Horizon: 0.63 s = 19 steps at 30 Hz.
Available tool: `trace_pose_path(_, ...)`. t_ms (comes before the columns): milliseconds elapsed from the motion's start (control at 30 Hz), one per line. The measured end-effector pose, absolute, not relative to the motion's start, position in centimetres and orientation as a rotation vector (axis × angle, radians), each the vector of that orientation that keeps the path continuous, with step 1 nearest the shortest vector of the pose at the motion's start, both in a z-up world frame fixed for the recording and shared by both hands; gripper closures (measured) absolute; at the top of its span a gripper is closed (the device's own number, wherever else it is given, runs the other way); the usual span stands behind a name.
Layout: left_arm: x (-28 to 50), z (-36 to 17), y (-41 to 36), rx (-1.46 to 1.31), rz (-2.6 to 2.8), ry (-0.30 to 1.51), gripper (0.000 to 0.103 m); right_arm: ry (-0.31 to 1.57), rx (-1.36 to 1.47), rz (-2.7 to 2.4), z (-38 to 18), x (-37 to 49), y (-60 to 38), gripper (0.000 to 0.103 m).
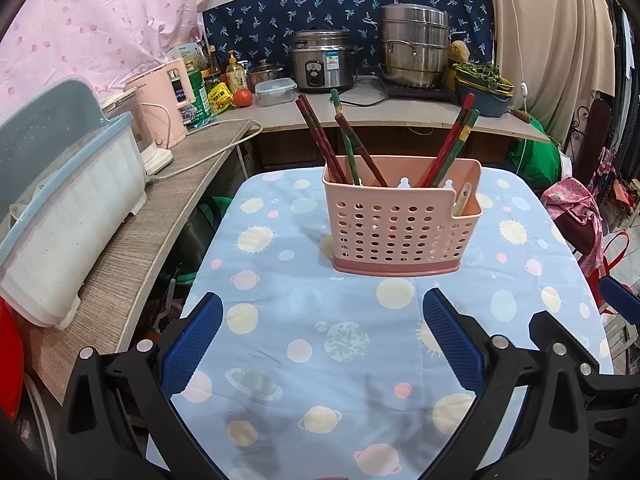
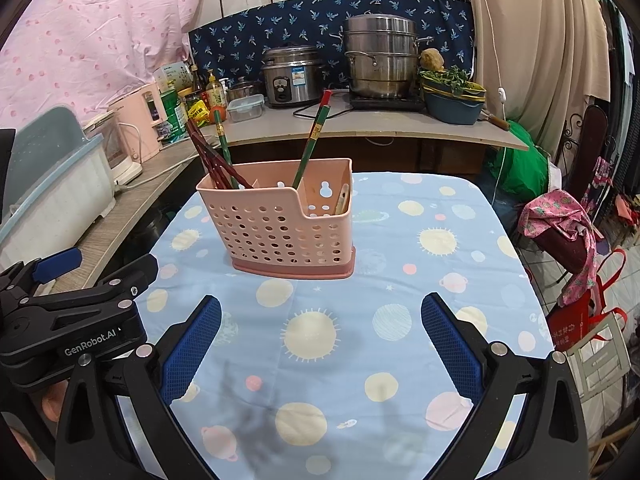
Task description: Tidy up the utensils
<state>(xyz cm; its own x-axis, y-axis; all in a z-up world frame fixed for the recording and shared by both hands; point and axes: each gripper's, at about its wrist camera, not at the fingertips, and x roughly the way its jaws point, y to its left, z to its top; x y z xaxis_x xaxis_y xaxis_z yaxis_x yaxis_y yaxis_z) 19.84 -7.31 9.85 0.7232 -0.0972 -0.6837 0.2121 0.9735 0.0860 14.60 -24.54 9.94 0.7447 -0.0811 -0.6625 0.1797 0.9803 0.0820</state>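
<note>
A pink perforated utensil holder (image 1: 400,228) (image 2: 280,228) stands upright on the table with the blue planet-print cloth (image 1: 328,340) (image 2: 360,280). Several red and green chopsticks (image 1: 348,144) (image 2: 216,152) lean out of its left and middle compartments. A pale wooden handle (image 1: 464,200) (image 2: 343,200) sits in the lower right compartment. My left gripper (image 1: 322,320) is open, well short of the holder, with nothing between its blue pads. My right gripper (image 2: 320,324) is open too, empty, hovering over the cloth in front of the holder. The left gripper's body (image 2: 72,312) shows at the left of the right wrist view.
A grey-and-white dish drainer (image 1: 60,200) sits on a wooden counter (image 1: 160,216) left of the table. The back counter holds a rice cooker (image 1: 320,60), a steel steamer pot (image 1: 414,46), bottles, a tomato and a bowl of greens (image 1: 484,80). Bags and a chair crowd the right side.
</note>
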Motion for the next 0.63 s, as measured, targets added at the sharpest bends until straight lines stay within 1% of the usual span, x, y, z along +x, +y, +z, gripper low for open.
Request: trace_pose_path(633,20.0,9.43,-7.54,0.176,-0.165,0.745,0.007,0.719,0.145,-0.147,9.64,14.35,-24.69,0.006)
